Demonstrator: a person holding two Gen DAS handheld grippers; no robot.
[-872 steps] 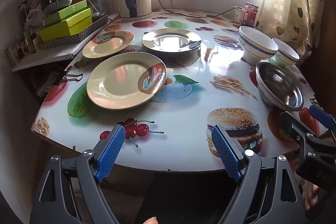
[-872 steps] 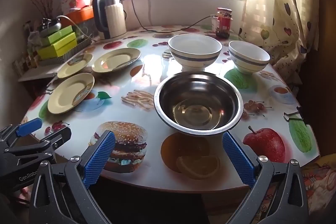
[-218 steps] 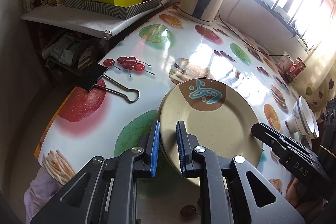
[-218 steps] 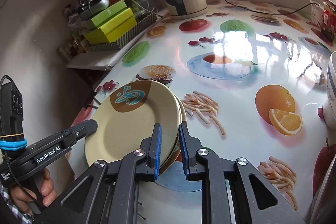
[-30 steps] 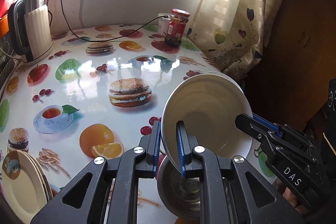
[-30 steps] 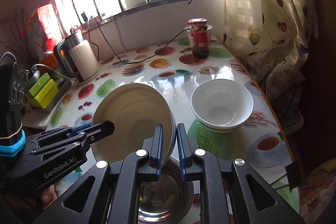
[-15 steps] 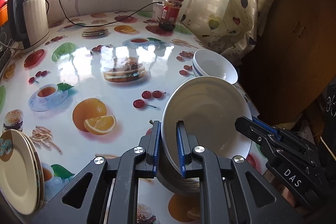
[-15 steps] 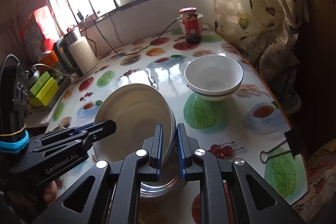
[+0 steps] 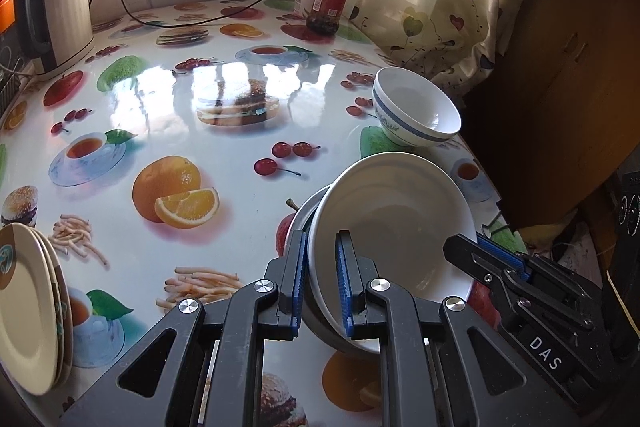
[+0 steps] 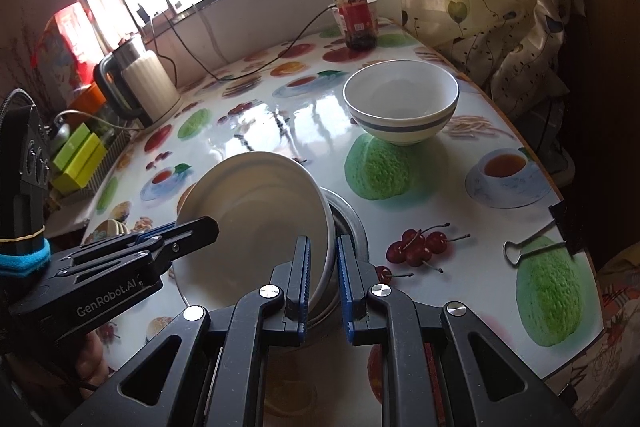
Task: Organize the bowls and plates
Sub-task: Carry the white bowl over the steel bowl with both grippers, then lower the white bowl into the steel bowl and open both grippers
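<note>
A large white bowl point(image 9: 394, 223) point(image 10: 256, 215) sits tilted inside a steel bowl point(image 9: 298, 223) point(image 10: 348, 223) near the table's front edge. My left gripper point(image 9: 322, 279) is shut on the white bowl's left rim. My right gripper point(image 10: 324, 279) is shut on its right rim. A smaller white bowl with a blue band point(image 9: 416, 107) point(image 10: 400, 107) stands upright behind them. A stack of cream plates point(image 9: 28, 303) lies at the table's left edge.
A red-lidded jar point(image 9: 330, 1) point(image 10: 358, 17) and a white kettle point(image 9: 56, 15) point(image 10: 140, 83) with a black cord stand at the back. A binder clip point(image 10: 540, 247) lies at the right edge. Curtain and a wooden cabinet point(image 9: 560, 47) stand to the right.
Both grippers have lowered the large white bowl into the steel bowl. The view has come closer to the table.
</note>
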